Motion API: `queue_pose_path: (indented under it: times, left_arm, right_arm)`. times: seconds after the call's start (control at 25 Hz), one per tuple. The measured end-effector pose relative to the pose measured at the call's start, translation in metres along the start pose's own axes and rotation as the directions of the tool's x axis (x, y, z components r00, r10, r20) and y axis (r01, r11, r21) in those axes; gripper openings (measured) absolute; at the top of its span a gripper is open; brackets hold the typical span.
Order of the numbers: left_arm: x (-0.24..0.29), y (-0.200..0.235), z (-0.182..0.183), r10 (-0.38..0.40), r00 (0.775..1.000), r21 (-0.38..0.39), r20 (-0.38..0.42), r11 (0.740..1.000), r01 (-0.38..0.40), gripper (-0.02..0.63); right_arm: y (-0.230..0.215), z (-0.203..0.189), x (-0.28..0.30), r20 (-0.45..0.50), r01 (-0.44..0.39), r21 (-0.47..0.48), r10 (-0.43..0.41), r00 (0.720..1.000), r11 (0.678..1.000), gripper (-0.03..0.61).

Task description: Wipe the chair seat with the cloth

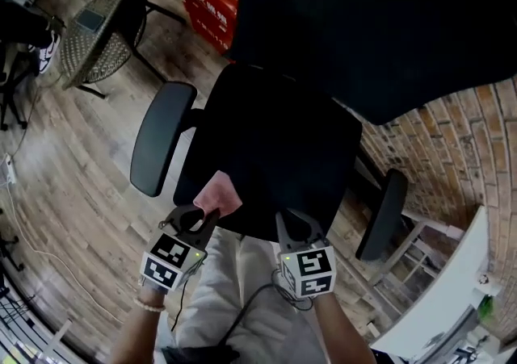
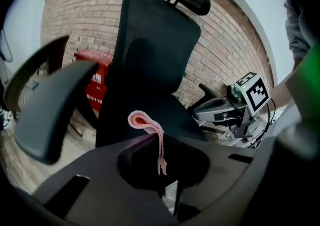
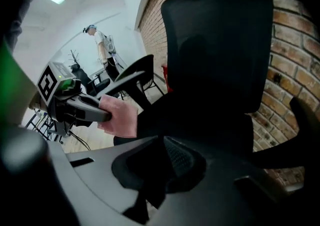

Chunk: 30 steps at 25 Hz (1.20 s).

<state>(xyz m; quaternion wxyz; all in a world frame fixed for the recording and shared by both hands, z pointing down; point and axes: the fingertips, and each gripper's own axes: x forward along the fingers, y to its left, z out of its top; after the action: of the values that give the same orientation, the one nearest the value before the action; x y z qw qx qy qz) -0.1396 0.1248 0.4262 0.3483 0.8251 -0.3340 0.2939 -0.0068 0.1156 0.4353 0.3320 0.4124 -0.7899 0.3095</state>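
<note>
Left gripper (image 1: 203, 215): jaws clamped on pink cloth (image 1: 218, 195), which sits at the front edge of the chair seat (image 1: 275, 144), left of centre. Right gripper (image 1: 296, 223): jaws closed together, nothing visibly held, tips at the front edge near the middle. Both forearms low, side by side, pointing forward. Wiping looks barely started. Next move probably: press cloth flat, sweep toward backrest (image 1: 363, 23), then across to the right edge.

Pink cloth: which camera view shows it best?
The right gripper view: it shows the cloth face-on, pinched by the left gripper. The left gripper view has it edge-on, a thin curled strip. The head view shows only a small patch at the front edge of the seat.
</note>
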Motion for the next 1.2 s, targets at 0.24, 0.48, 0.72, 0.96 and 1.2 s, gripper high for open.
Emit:
queue_pose_path:
  times: [0.24, 0.48, 0.72, 0.96, 1.2]
  left_arm:
    - [-0.067, -0.046, 0.106, 0.013, 0.994, 0.094, 0.112, 0.995, -0.023, 0.028]
    - [-0.126, -0.097, 0.190, 0.006, 0.959, 0.149, 0.282, 0.988, -0.050, 0.028]
    - [-0.172, -0.143, 0.246, -0.026, 0.922, 0.221, 0.385, 0.973, -0.065, 0.028]
    - [-0.207, -0.168, 0.282, -0.030, 0.877, 0.319, 0.479, 0.937, -0.142, 0.028]
    - [-0.226, -0.184, 0.310, -0.041, 0.849, 0.439, 0.527, 0.868, -0.231, 0.028]
  right_arm:
    - [-0.009, 0.084, -0.092, 0.204, 0.071, 0.004, -0.071, 0.976, 0.997, 0.055]
    - [-0.010, 0.153, -0.187, 0.394, 0.116, -0.032, -0.094, 0.914, 0.993, 0.055]
    - [-0.015, 0.201, -0.269, 0.545, 0.172, -0.023, -0.132, 0.828, 0.985, 0.055]
    - [-0.008, 0.223, -0.317, 0.626, 0.209, -0.020, -0.151, 0.765, 0.978, 0.055]
    - [0.003, 0.232, -0.342, 0.661, 0.231, -0.039, -0.148, 0.735, 0.972, 0.055]
